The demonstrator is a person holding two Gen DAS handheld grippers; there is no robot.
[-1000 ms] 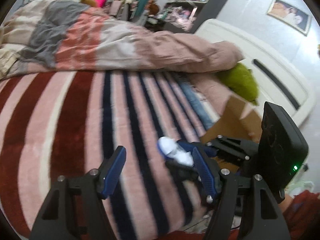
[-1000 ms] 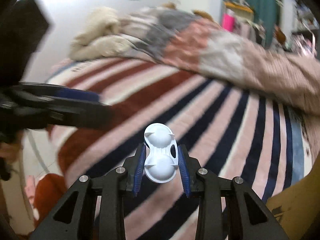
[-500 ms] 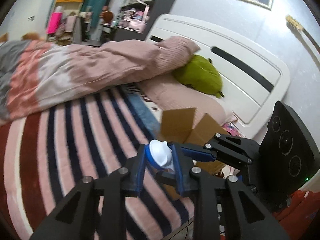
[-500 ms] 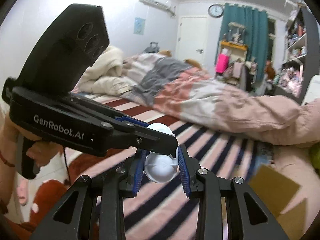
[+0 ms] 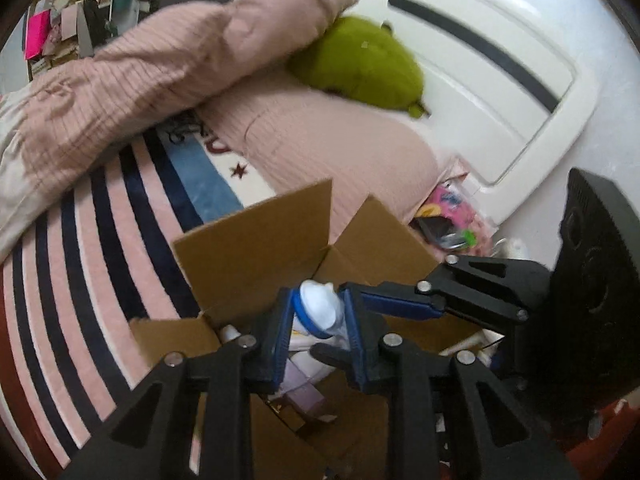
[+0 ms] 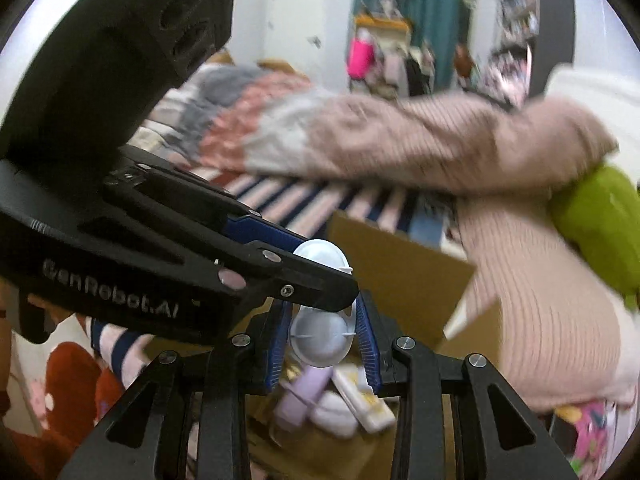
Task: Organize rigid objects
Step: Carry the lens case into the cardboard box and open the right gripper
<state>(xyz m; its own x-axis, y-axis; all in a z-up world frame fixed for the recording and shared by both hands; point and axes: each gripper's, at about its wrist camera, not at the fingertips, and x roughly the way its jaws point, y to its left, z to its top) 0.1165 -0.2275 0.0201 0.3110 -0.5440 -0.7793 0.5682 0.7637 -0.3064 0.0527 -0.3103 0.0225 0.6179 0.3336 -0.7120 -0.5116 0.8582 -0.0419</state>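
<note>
A white plastic piece with two domes [image 6: 320, 340] hangs over an open cardboard box [image 6: 400, 264]. My right gripper [image 6: 322, 320] is shut on its lower dome. My left gripper [image 6: 336, 284] crosses in from the left, and its black fingers hide the middle of the piece. In the left wrist view my left gripper [image 5: 318, 300] is shut on the white piece [image 5: 320, 312], blue pads pressing both sides. The right gripper [image 5: 384, 308] reaches in from the right. Below lies the cardboard box [image 5: 256, 256], flaps up, with a lilac bottle [image 5: 304, 392] and other small items inside.
The box stands on a striped blanket [image 5: 92, 248] by a pink pillow [image 5: 340, 148]. A green plush [image 5: 360, 64] leans on the white headboard [image 5: 500, 92]. A pink duvet [image 6: 400, 140] lies across the bed. Clutter [image 5: 444, 220] sits between pillow and headboard.
Both grippers have swung from over the striped blanket to over the cardboard box. My left jaws, wide apart a second ago, have closed on the white piece that the right gripper carries.
</note>
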